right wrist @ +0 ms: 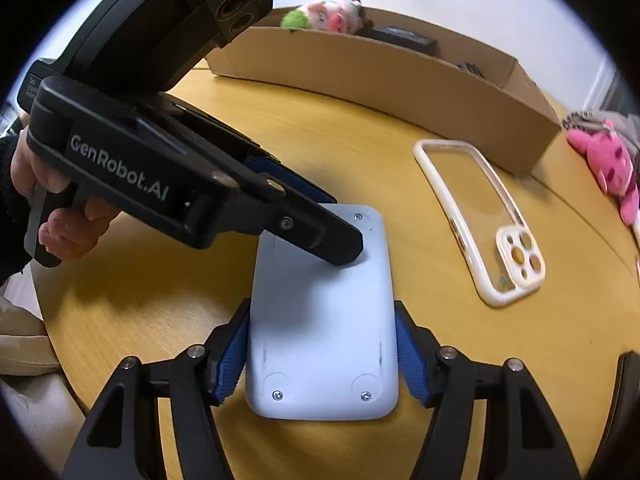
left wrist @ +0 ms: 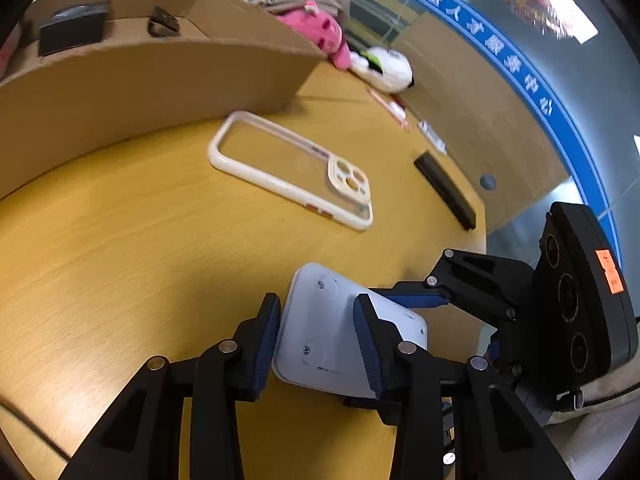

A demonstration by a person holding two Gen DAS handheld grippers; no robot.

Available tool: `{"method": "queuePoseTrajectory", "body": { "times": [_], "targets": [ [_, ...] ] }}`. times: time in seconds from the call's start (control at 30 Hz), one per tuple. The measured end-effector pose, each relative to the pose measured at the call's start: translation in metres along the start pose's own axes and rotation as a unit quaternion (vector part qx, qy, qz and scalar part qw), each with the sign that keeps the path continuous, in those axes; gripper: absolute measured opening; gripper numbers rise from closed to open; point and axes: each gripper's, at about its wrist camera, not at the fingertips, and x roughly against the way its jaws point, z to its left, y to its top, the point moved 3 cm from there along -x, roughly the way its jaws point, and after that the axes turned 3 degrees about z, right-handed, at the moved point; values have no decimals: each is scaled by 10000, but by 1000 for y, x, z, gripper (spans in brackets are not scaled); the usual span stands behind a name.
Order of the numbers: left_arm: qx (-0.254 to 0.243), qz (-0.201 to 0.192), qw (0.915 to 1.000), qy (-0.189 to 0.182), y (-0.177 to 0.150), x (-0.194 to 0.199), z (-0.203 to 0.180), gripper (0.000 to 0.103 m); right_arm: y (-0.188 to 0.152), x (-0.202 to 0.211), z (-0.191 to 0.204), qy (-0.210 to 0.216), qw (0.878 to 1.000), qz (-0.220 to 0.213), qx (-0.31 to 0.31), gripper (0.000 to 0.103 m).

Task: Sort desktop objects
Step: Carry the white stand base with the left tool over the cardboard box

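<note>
A round yellow wooden table (right wrist: pixel 400 120) is shown, with a long cardboard box (right wrist: pixel 380 76) at twelve o'clock and a clear phone case (right wrist: pixel 476 216) at two o'clock. The pick-up step appears to be in hand: a flat white device (right wrist: pixel 320 320) lies screws-up at the near edge. The right gripper (right wrist: pixel 322 354), angled steeply down, brackets its long sides, fingers (right wrist: pixel 230 354) touching or nearly so. The left gripper (left wrist: pixel 318 334), held by a hand (right wrist: pixel 60 208) from nine o'clock, straddles one corner, not visibly clamped. A firm closing, then a lift toward the box, seems called for.
</note>
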Motion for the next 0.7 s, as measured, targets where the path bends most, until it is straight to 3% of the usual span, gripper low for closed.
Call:
{"method": "queuePoseTrajectory", "body": {
  "times": [0.17, 0.37, 0.47, 0.7],
  "targets": [
    [112, -459, 9989, 62, 18, 38, 3, 33, 26, 16, -2, 86, 9991, -383, 147, 65],
    [-73, -880, 9951, 440, 53, 83, 13, 32, 92, 30, -6, 168, 9961, -760, 415, 65],
    [-255, -1028, 9924, 620, 81, 102, 19, 32, 108, 45, -4, 174, 9934, -997, 533, 65],
    [-399, -1085, 9894, 883, 162, 129, 54, 32, 192, 46, -32, 200, 9896, -1300, 579, 65]
  ]
}}
